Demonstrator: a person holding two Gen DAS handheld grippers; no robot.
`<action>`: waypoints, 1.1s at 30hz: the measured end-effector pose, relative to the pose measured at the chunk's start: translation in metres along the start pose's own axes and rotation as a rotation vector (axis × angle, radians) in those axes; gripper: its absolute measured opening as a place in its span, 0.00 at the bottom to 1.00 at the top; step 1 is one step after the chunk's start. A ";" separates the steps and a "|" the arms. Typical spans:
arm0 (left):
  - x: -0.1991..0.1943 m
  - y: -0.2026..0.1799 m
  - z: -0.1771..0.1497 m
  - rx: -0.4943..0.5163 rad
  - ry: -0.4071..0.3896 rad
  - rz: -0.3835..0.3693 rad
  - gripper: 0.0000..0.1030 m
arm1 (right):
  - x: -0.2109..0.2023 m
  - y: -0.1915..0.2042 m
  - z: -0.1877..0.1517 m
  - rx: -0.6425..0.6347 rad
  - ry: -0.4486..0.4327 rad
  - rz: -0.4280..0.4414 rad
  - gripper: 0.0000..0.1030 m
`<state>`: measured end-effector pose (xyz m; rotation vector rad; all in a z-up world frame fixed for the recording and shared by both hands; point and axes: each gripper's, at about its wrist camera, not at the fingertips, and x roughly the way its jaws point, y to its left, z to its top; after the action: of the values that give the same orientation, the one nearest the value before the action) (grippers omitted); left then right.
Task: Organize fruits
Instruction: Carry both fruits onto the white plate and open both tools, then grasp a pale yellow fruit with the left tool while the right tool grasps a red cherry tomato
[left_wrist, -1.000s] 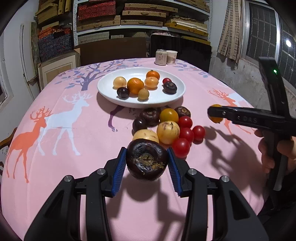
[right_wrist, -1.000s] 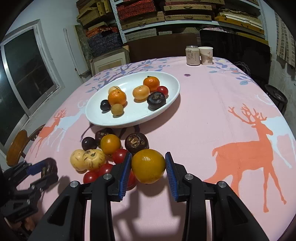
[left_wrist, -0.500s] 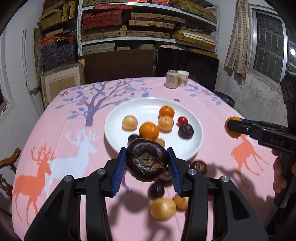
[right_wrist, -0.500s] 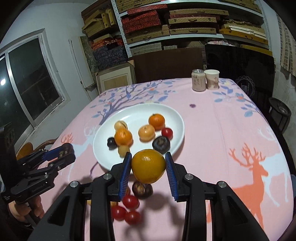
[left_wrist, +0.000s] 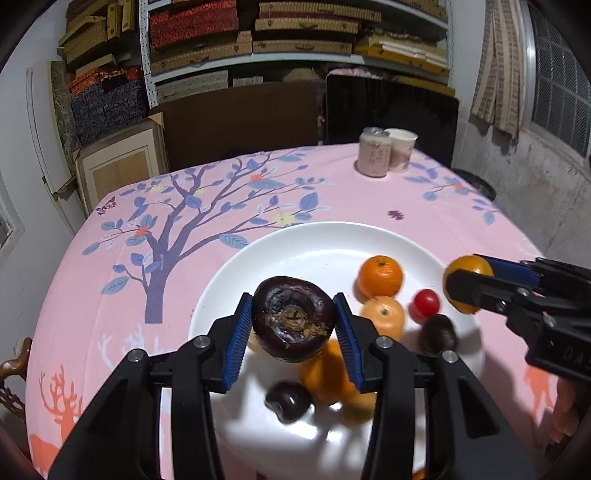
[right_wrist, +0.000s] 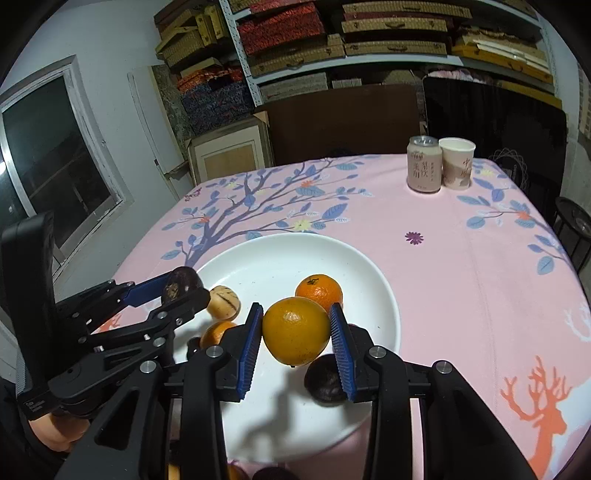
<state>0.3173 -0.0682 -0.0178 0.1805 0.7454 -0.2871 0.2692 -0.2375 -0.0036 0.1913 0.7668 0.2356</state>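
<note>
— What have your left tongs (left_wrist: 293, 321) got?

— They're clamped on a dark purple fruit (left_wrist: 293, 318), both blue pads pressed to its sides. I'm holding it in the air above the white plate (left_wrist: 295, 247).

— And the right tongs (right_wrist: 295, 334)?

— Closed on an orange fruit (right_wrist: 296, 331), held over the same plate, near its right rim.

— What's already lying on the plate?

— A tangerine (left_wrist: 379, 275), a paler orange fruit (left_wrist: 384, 316), a red cherry tomato (left_wrist: 426, 301) and a dark fruit (left_wrist: 438, 334) beside it, among others.

— Anything else on the surface (right_wrist: 461, 266)?

— A can (right_wrist: 424, 163) and a paper cup (right_wrist: 457, 162), side by side at the far edge.
</note>
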 end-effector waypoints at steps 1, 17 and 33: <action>0.008 0.001 0.003 -0.001 0.008 0.002 0.42 | 0.006 -0.001 0.000 0.000 0.008 -0.001 0.36; 0.030 0.011 0.005 -0.034 0.012 0.058 0.78 | 0.014 -0.018 0.001 0.043 -0.045 0.033 0.66; -0.093 0.005 -0.104 -0.010 0.019 -0.068 0.84 | -0.088 -0.008 -0.092 0.117 -0.072 0.049 0.66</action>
<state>0.1875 -0.0179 -0.0280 0.1486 0.7727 -0.3463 0.1444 -0.2617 -0.0118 0.3278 0.7053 0.2288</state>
